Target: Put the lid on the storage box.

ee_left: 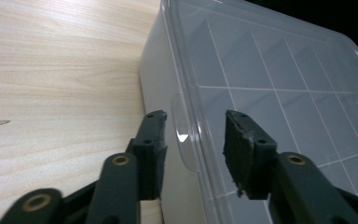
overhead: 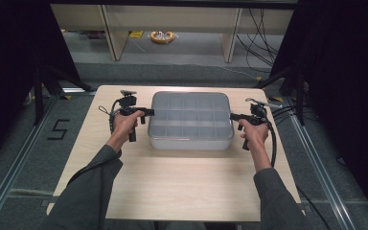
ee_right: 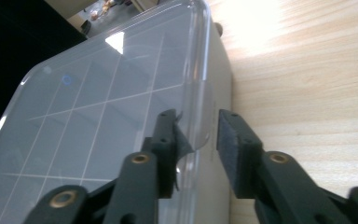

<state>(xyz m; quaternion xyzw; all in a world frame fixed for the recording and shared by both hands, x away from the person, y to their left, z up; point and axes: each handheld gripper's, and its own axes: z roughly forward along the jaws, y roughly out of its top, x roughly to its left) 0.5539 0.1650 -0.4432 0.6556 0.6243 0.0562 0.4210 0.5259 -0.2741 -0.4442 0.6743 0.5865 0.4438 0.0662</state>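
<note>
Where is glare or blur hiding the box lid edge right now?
Right gripper view: the table is washed out bright, and a white glint sits on the lid. Left gripper view: a small glint on the lid tab; the edge stays readable. High view: soft and dim, and the box looks hazy.

Tables: one, a light wooden table point(overhead: 172, 182).
Boxes: one clear plastic box point(overhead: 190, 120) with a lid.
Lid tabs: two, one tab point(ee_left: 182, 135) at the left end and one tab point(ee_right: 200, 116) at the right end.
Compartments: a grid shows through the lid, four columns by three rows as far as I can count, so about twelve.
Grippers: two, a left gripper point(overhead: 149, 112) and a right gripper point(overhead: 232, 116).
Jaws: two black ones per gripper, four altogether.
Hands: two, one per gripper.
</note>
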